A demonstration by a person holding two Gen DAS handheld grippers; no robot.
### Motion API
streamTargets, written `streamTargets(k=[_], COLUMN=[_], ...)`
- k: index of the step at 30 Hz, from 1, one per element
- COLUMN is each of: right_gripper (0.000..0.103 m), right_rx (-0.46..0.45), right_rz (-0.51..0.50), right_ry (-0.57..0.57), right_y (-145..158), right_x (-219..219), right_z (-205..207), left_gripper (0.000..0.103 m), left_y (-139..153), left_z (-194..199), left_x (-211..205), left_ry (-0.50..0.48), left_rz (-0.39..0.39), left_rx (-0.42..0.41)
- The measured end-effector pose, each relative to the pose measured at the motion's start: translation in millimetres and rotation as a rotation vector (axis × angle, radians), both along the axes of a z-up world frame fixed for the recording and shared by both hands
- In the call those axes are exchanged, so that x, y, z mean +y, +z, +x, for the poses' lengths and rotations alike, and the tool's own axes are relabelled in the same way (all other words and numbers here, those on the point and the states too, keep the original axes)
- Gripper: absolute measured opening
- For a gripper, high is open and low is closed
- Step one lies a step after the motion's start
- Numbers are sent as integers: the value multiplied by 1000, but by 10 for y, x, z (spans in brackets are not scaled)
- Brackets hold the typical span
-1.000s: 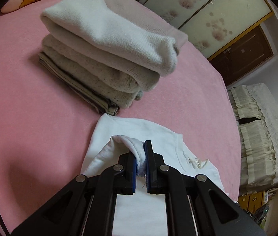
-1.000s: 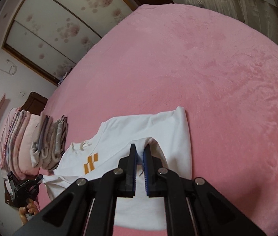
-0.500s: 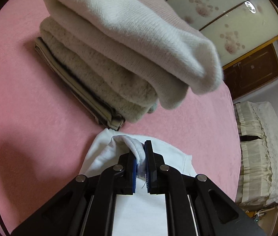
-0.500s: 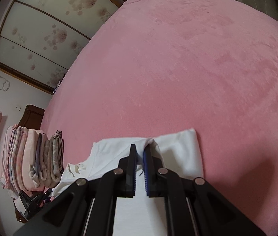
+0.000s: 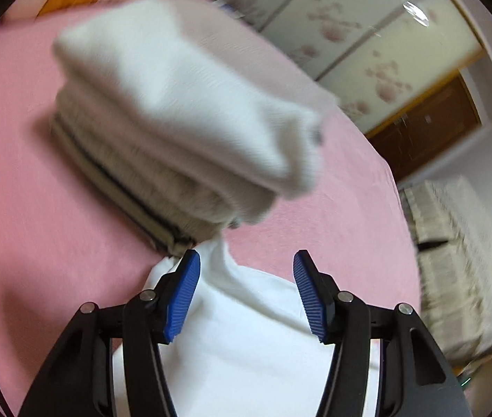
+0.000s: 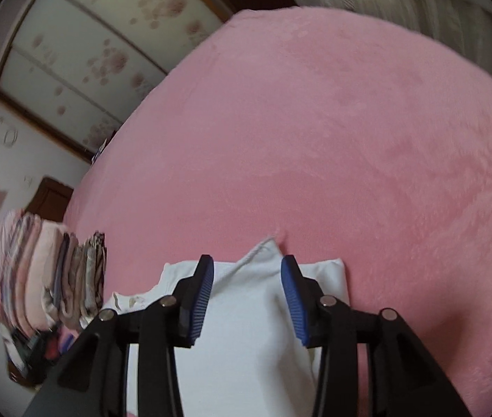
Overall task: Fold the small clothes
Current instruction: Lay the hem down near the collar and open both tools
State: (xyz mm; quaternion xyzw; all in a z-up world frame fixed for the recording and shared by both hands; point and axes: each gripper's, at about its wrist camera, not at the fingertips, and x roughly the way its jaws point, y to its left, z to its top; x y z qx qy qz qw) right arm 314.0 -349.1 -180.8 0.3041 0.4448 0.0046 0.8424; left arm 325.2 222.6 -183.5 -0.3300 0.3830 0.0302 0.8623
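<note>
Both grippers tilt down toward the bed (image 6: 367, 139). The left gripper (image 5: 246, 292) has just been opening; its blue pads stand apart, with a raised peak of the white T-shirt (image 5: 246, 340) loose between them, just before a stack of folded cream clothes (image 5: 176, 121). The right gripper (image 6: 247, 295) has likewise just been opening, spread around the shirt's upstanding fold, gripping nothing.
</note>
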Motion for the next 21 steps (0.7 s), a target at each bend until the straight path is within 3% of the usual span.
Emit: streamTargets(k=[7,10,12,16,21], right_gripper=[35,15,10,10,10], right_rx=[-26,-3,15,39,63], right_rz=[-176,-231,-244,-262,-297], right_ry=[201,302,353,413,409], right_y=[98,-46,-153,-342,-493], right_x=[660,992,1192,1607,1877], right_z=[-33,-8,7,124,397], left_gripper=[54,54,54,54,54], left_y=[109,-56,-195,-393,-611], left_z=[-74,-44,6,129,468], left_x=[-737,-1174,-1462,-1892,-2317], left_ry=[-261,-367,-425,-506,-544], left_rz=[280,376,406,429,479], left_rx=[-26,12,48,89,139])
